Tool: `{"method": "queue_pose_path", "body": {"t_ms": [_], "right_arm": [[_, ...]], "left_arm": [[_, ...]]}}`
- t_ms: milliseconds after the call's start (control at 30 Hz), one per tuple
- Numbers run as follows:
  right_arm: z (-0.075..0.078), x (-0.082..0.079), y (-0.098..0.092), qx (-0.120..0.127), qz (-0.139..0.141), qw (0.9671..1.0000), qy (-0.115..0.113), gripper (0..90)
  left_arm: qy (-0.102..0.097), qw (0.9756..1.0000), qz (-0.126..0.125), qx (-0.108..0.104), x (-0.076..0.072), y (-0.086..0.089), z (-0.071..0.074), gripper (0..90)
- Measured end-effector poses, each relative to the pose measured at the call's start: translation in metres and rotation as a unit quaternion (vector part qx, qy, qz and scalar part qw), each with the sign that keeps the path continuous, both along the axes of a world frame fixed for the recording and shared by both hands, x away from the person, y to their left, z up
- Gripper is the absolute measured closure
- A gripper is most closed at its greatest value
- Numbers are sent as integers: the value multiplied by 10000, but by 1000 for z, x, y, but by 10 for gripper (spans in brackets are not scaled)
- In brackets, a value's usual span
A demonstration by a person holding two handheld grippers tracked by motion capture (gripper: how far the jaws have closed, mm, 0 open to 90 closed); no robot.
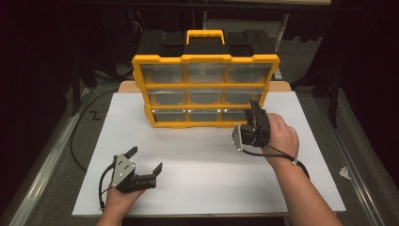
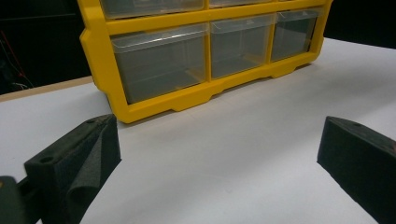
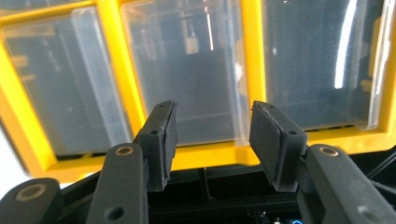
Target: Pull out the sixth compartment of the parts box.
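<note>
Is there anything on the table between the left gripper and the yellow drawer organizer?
No. Between the left gripper and the yellow drawer organizer there is bare white tabletop, as the high view and the left gripper view both show.

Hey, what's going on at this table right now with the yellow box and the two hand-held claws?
A person holds a claw in each hand in front of a yellow organiser with clear drawers, standing upright on a white table. The right claw is raised at the bottom-right drawer, jaws partly apart with nothing gripped between them. The left claw rests low near the table's front edge, jaws wide open and empty, pointing toward the organiser.
</note>
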State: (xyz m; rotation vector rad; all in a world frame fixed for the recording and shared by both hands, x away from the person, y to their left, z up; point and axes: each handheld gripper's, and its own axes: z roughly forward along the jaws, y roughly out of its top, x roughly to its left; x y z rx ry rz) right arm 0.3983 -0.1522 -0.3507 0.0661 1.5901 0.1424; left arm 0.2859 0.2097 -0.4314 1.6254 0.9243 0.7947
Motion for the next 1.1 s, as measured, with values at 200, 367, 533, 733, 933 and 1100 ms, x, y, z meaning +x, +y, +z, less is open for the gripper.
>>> {"method": "queue_pose_path", "body": {"t_ms": [200,367,533,733,933,1100], "right_arm": [[7,9,4,-62,-41,10000,26,560],[10,18,7,-114,-84,9999,78,589],[16,25,9,-232,-61,9997,48,620],[18,33,12,-423,-10,9991,10,645],[18,36,16,-577,47,9983,-36,665],[18,39,19,-550,8,9985,43,708]], "left_arm": [[-6,10000,-7,-21,0,0,0,2],[-12,10000,-22,-13,1,0,0,2],[-15,10000,-31,-16,0,0,0,2],[-11,10000,-27,-19,0,0,0,2],[-14,10000,-28,-13,1,0,0,2],[-19,10000,-27,-10,0,0,0,2]]}}
